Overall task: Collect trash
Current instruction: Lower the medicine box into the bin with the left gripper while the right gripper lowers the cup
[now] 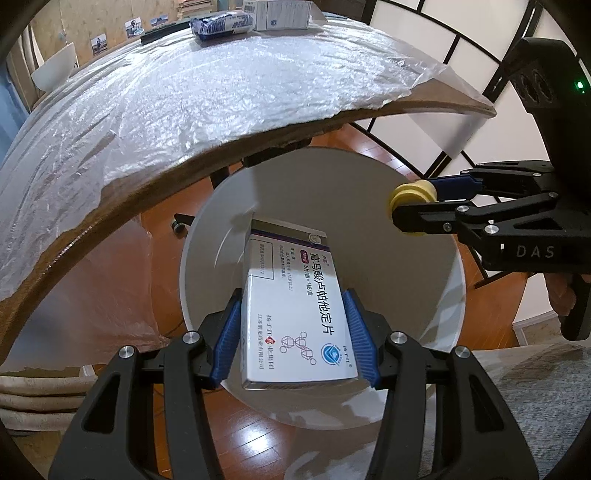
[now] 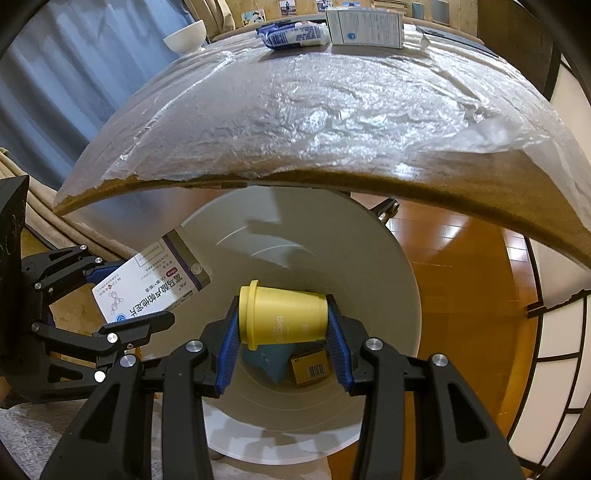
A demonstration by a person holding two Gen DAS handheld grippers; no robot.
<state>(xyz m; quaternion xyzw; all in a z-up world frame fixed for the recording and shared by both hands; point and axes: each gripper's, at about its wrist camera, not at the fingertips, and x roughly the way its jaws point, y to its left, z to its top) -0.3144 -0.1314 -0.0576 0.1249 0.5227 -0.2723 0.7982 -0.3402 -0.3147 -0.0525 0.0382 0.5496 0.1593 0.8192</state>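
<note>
My left gripper (image 1: 291, 332) is shut on a white medicine box (image 1: 295, 314) with purple trim, held over the mouth of a white bin (image 1: 439, 266). In the right wrist view the same medicine box (image 2: 147, 284) hangs at the bin's left rim. My right gripper (image 2: 282, 325) is shut on a small yellow cup (image 2: 280, 317) lying sideways between the blue pads, above the inside of the white bin (image 2: 369, 266). From the left wrist view the right gripper (image 1: 406, 214) shows at the right with the yellow cup (image 1: 410, 194) at its tips. A brown carton (image 2: 310, 367) and blue scrap lie at the bin's bottom.
A table (image 2: 443, 192) covered in crinkled plastic film overhangs the bin. At its far end lie a blue-white packet (image 2: 291, 35), a white box (image 2: 365, 27) and a white bowl (image 2: 186, 37). Wooden floor (image 2: 461, 277) and a grey rug (image 1: 535, 398) surround the bin.
</note>
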